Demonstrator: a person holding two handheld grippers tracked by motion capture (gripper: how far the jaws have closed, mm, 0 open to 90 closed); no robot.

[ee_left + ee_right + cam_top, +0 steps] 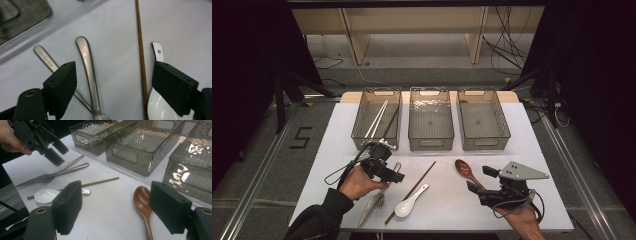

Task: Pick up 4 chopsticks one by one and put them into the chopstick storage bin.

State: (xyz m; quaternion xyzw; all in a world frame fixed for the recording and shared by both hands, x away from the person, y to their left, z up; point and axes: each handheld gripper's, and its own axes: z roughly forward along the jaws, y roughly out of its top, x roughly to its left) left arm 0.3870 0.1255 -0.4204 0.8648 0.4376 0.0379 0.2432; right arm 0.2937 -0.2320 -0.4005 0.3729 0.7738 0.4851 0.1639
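Nearest, on the white counter (532, 150), the right gripper (483, 179) sits low with its jaws spread wide and holding nothing. The brown wooden spoon (143, 205) lies between them on the counter. The left gripper (396, 175) hangs over two metal pieces (86, 65) that cross each other, and its jaws are wide apart and empty too. A white soup spoon (408, 203) lies just beside a long brown chopstick (412, 190). Farther back stand three clear bins in a row. The left bin (362, 117) has pale chopsticks (376, 119) in it. The middle bin (431, 141) and the right bin (504, 122) come next.
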